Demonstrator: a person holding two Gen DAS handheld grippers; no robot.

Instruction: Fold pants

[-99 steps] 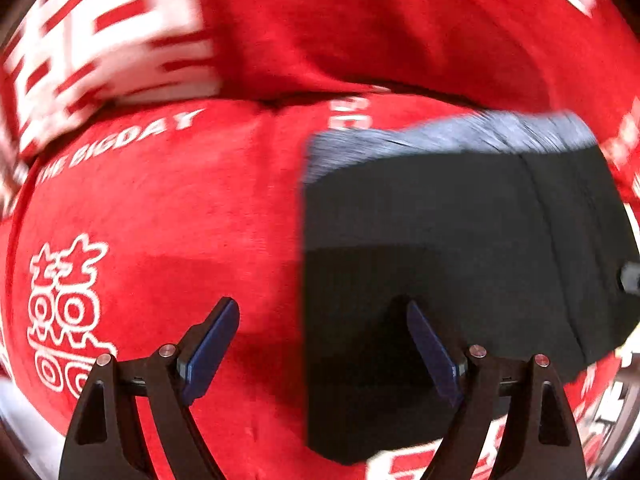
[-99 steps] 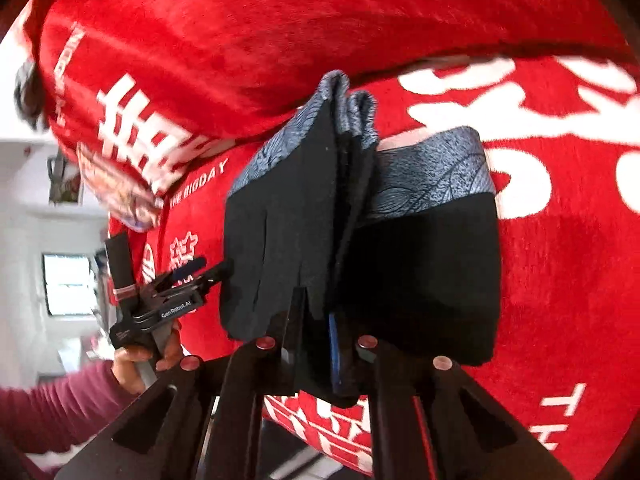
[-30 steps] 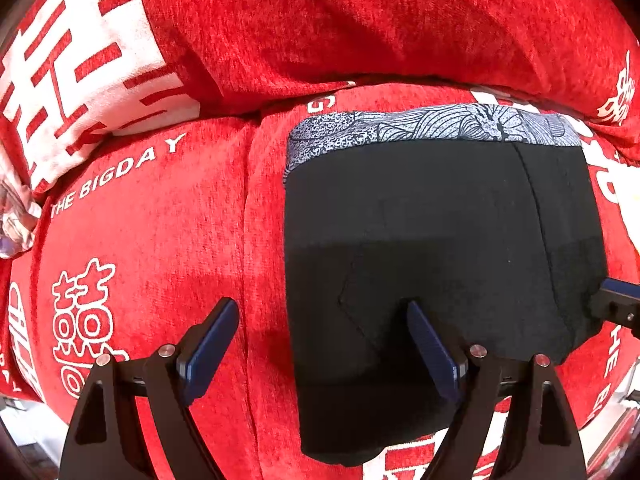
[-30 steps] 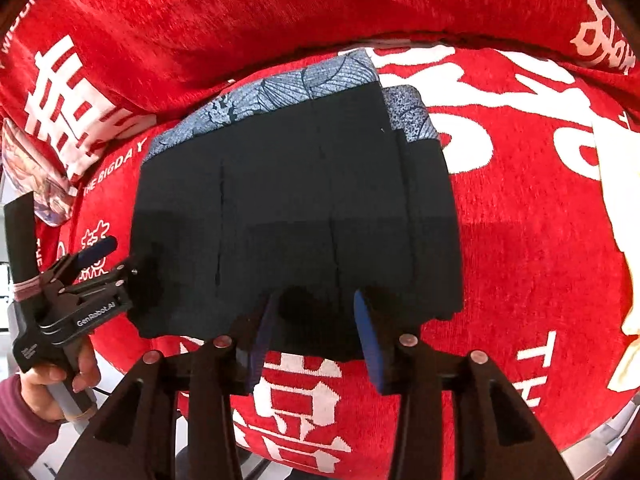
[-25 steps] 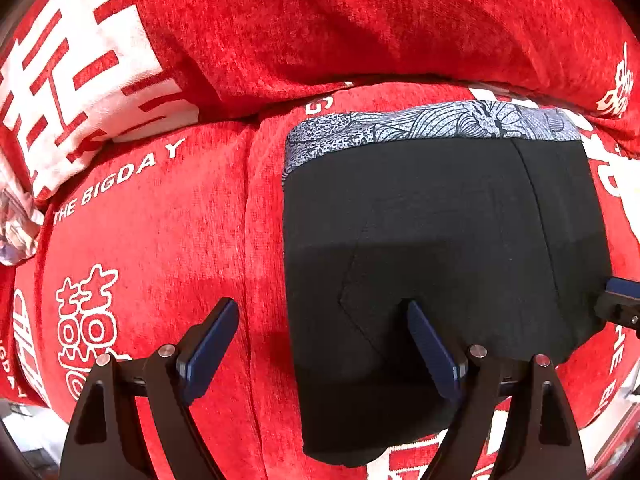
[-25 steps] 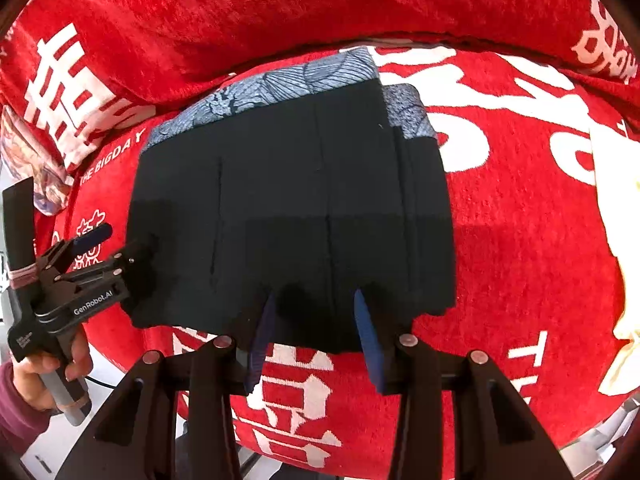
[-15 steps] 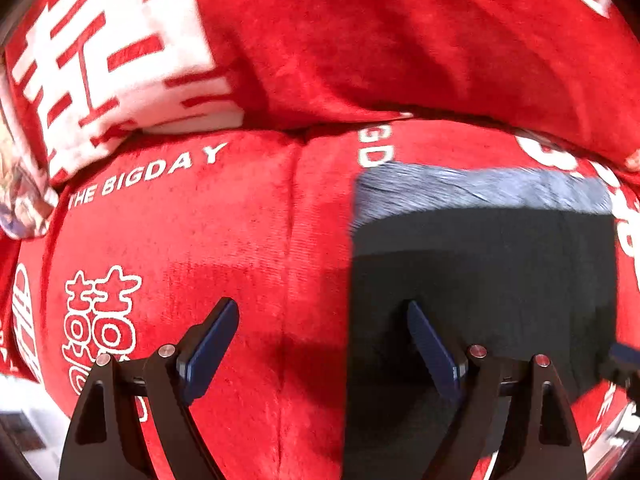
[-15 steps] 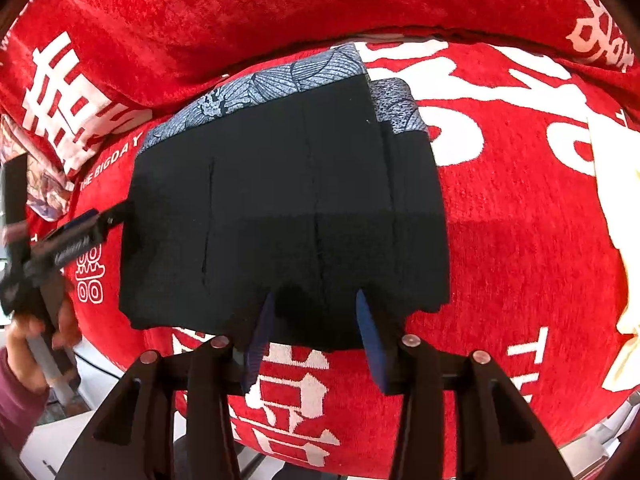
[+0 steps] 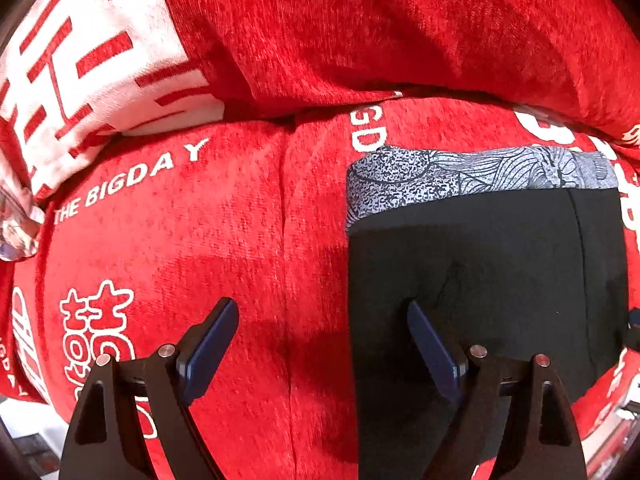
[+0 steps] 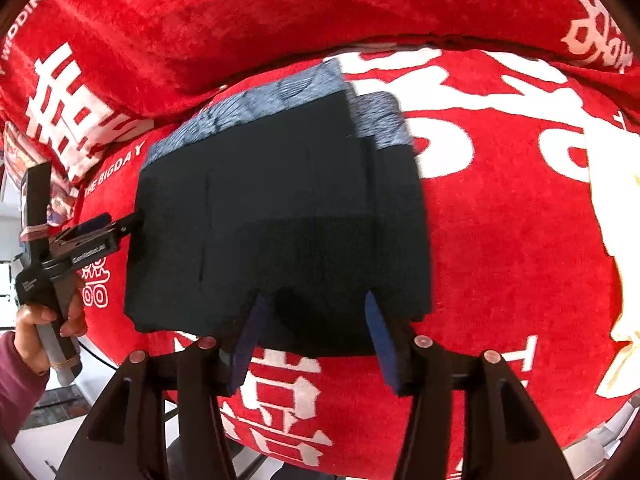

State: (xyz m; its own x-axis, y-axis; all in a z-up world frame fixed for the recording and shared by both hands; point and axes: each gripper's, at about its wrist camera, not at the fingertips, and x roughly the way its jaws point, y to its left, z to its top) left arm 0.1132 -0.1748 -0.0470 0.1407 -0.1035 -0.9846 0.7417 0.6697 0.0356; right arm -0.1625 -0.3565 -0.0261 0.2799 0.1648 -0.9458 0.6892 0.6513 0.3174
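We log the non-task items:
- Red seat cushion (image 9: 224, 240), plush, fills most of the left-wrist view; white "THE BIGDAY" lettering at centre left, white double-character motif at lower left, vertical seam down the middle.
- Red back cushion (image 9: 360, 32) across the top, w/ large white block (image 9: 80, 68) at upper left carrying red strokes.
- Crinkly clear wrapper (image 9: 16, 232) at far left edge, contents unclear.
- Right-wrist view: pale yellow cloth (image 10: 616, 232) at right edge, lying on the red cover; big white characters at upper right & bottom centre.
- Pale floor (image 10: 48, 452) at lower left.
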